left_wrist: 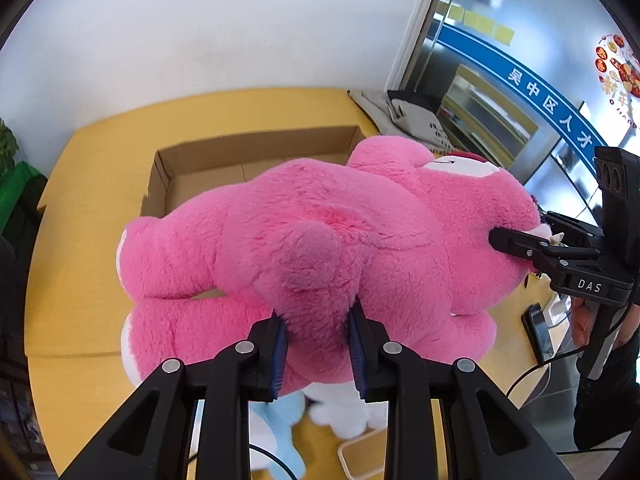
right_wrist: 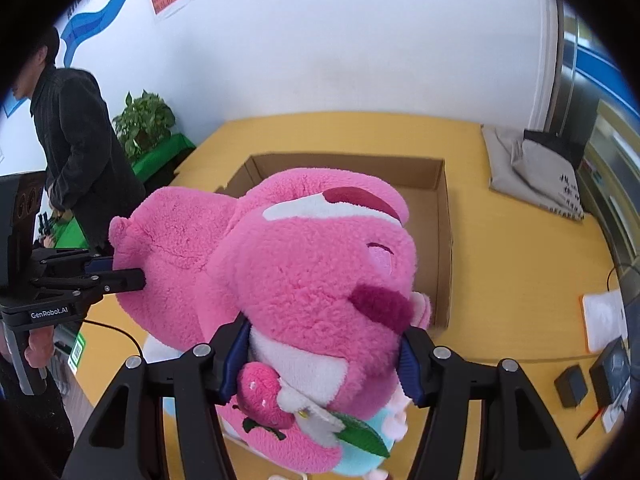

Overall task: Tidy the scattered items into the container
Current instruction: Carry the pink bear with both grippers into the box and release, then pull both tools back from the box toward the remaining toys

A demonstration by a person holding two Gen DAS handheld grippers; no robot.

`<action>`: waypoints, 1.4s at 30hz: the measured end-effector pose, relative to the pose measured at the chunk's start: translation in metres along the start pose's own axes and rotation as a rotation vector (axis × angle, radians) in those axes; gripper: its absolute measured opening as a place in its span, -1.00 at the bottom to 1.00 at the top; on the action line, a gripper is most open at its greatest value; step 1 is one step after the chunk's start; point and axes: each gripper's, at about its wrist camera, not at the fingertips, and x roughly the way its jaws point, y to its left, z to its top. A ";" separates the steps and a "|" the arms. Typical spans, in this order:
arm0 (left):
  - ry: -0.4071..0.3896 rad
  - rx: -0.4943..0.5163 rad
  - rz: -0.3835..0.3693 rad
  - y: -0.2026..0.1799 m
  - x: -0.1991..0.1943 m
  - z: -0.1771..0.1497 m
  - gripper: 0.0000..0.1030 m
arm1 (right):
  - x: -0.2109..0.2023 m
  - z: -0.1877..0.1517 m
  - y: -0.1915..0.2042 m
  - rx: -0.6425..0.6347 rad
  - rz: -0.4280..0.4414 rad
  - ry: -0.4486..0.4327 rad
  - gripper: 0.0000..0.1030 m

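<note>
Blue-padded fingers (left_wrist: 280, 350) of the left gripper (left_wrist: 318, 346) pinch a fold of fuzz low on the back of a pink plush bear (left_wrist: 320, 248), clenched on it just under the round stub tail; the right gripper (right_wrist: 324, 356) clamps the bear's head from both sides, its pads sunk into the fur beside the dark-red nose. Fleece is bright pink and shaggy, with white foot soles, a white muzzle patch and a small strawberry (right_wrist: 260, 396) with a green leaf at the neck; the bear hangs face-down and level between the two claws, long axis running side to side, feet toward the left gripper, head toward the right. Beyond it sits an open cardboard box (left_wrist: 256, 160) on the yellow table (right_wrist: 516, 264), near the far edge; a grey cloth bag (right_wrist: 532, 172) lies at the far right corner.
</note>
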 end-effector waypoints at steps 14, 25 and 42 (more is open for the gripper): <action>0.008 0.024 0.031 0.055 0.112 0.157 -0.49 | 0.125 0.138 -0.088 0.069 0.076 -0.085 0.17; 0.204 0.003 0.042 0.085 0.271 0.143 -0.88 | 0.278 0.094 -0.157 0.225 0.056 0.125 0.21; -0.114 -0.055 0.256 0.025 0.093 0.058 1.00 | 0.134 0.049 -0.092 0.085 -0.167 -0.106 0.59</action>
